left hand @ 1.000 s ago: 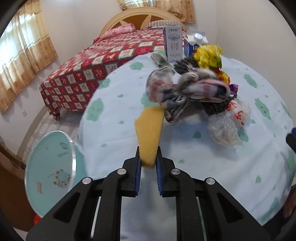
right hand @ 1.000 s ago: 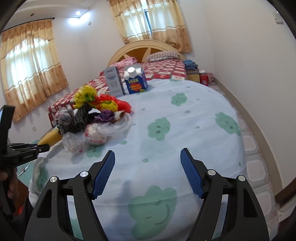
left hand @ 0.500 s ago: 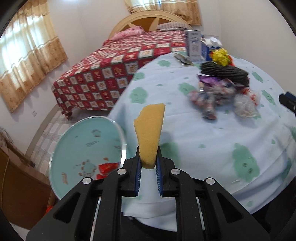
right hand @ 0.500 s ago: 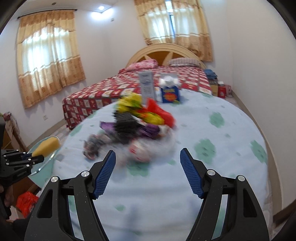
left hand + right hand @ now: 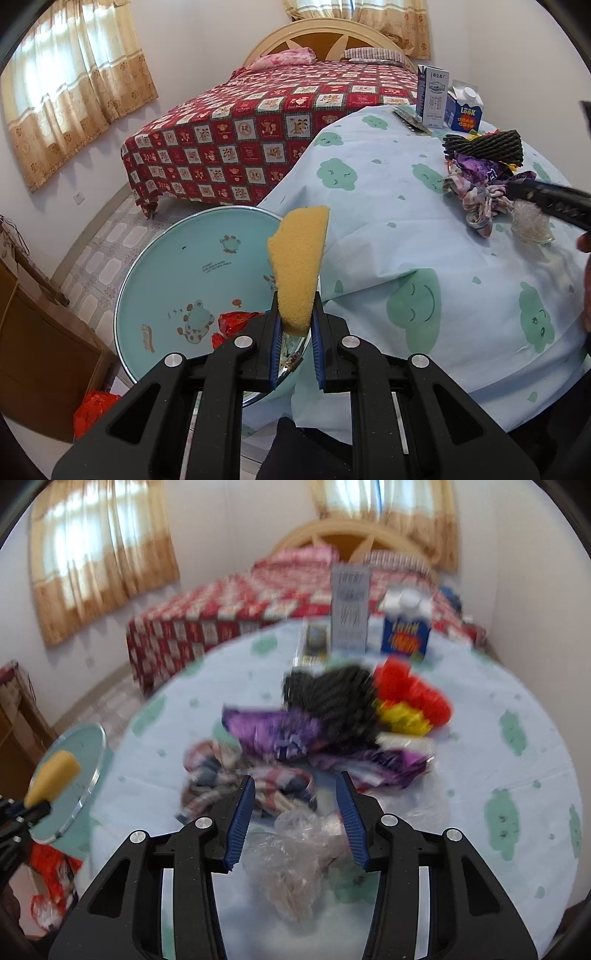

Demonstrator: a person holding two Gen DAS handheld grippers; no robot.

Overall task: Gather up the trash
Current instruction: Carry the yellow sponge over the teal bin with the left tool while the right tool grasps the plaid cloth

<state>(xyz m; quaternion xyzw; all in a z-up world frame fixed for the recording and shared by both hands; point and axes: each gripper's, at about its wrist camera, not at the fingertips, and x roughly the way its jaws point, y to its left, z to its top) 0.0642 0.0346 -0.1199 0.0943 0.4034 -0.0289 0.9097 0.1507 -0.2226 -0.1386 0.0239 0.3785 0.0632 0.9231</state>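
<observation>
Two grippers, left gripper (image 5: 295,334) pinching yellow sponge (image 5: 299,269) above basin (image 5: 166,266), right gripper (image 5: 295,821) spread over clear plastic bag (image 5: 291,864).

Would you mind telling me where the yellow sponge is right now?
The sponge is clamped upright in the left gripper, held over the teal basin just left of the table; the right wrist view shows it far left.

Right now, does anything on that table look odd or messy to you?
Yes: a jumbled heap sits on the table, a knotted plaid cloth, purple wrapper, black ribbed foam and clear crumpled plastic, while two cartons stand upright behind.
</observation>
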